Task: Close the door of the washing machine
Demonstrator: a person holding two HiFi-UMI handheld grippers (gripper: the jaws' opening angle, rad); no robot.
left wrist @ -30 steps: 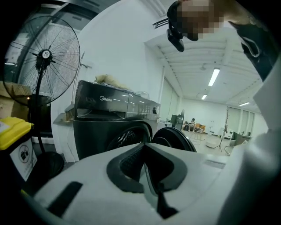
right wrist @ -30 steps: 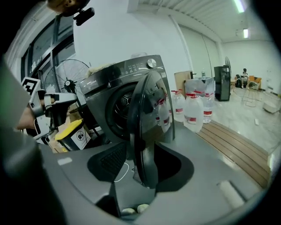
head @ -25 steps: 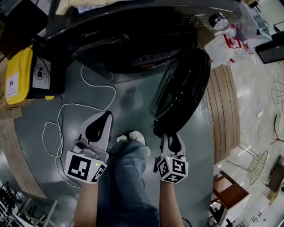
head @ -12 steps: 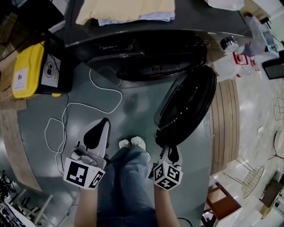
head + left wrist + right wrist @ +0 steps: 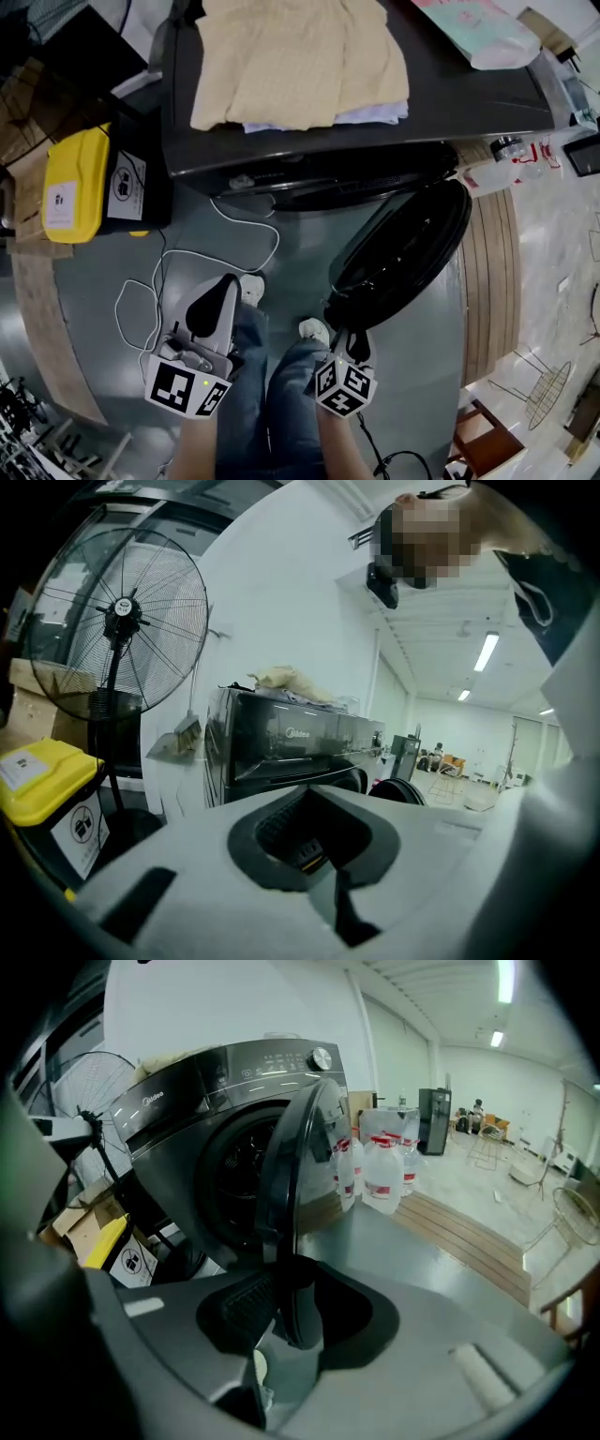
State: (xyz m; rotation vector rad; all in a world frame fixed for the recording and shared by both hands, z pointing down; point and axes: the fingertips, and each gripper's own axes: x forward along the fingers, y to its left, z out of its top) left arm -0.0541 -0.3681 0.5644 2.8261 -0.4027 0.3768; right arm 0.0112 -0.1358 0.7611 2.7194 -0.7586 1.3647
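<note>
The door [image 5: 403, 251] of the washing machine [image 5: 469, 103], swung open at the right, is set with its near rim between the opening fingers of the right gripper [image 5: 349, 336], while the left gripper [image 5: 228, 281] is held well left, fingers together, empty.

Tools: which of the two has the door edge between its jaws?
The right tool: the door edge stands between its opening jaws. The left tool's shut jaws hold nothing.

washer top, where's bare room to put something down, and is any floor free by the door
Bare on the washer top: the dark stretch right of the folded clothes, in front of the packet. The floor is free between the white cable and the open door; right of the door, bottles crowd it.
</note>
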